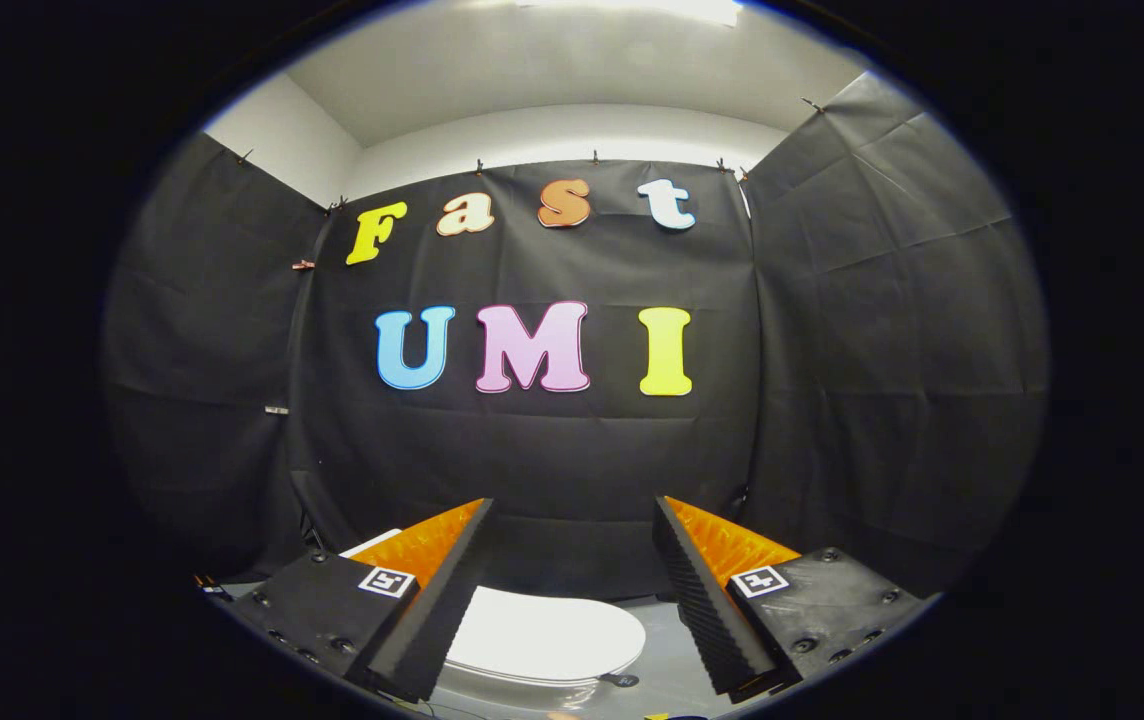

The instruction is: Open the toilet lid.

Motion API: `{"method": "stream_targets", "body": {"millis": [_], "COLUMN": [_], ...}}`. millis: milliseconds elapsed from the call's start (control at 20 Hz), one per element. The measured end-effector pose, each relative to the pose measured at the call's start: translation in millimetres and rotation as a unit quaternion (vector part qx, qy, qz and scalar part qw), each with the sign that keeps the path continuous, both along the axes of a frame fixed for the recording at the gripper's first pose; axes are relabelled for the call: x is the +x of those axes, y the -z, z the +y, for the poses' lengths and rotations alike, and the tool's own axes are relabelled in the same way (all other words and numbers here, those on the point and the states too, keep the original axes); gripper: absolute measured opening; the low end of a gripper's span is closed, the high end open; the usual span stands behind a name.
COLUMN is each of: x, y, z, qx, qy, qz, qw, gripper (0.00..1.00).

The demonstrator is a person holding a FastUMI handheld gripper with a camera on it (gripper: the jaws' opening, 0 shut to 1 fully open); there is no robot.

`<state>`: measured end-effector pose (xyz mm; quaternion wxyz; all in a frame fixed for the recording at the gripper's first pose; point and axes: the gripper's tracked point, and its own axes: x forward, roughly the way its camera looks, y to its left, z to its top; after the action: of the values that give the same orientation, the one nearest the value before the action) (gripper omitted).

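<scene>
Spreading wide, the gripper (572,520) holds its two fingers (437,610) well apart with nothing between them, so it is open and grips nothing. Each finger carries a square marker tag on its flat upper block, and the ridged inner faces of the fingers look toward each other across the gap.

Below and between the fingers lies the toilet lid (542,635), white, smooth and oval. It is down and flat, closed over the seat, and the fingers hang above it without touching it. The near left finger covers part of the lid's left side. A small dark piece (619,680) sits on the pale grey floor (667,660) just beside the lid's right edge; what it is cannot be told.

Beyond the fingers rises the black cloth wall (552,460) of the booth, creased and clipped along its top, with side panels folding in on both sides. Above it show a white room wall and ceiling (552,70).
</scene>
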<state>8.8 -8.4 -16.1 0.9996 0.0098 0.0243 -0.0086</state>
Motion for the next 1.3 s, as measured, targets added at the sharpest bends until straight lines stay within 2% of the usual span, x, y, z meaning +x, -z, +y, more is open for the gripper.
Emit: {"method": "stream_targets", "body": {"millis": [350,800,1100,1300], "x": [0,3,10,22], "y": [-5,-2,7,27], "z": [6,7,5,-5], "qx": [-0.004,-0.004,-0.006,0.015], "qy": [-0.013,-0.010,-0.012,-0.001], "qz": [-0.008,-0.008,-0.003,0.015], "qw": [1.000,1.000,1.000,1.000], "gripper": [0.99,0.99,0.99,0.99]}}
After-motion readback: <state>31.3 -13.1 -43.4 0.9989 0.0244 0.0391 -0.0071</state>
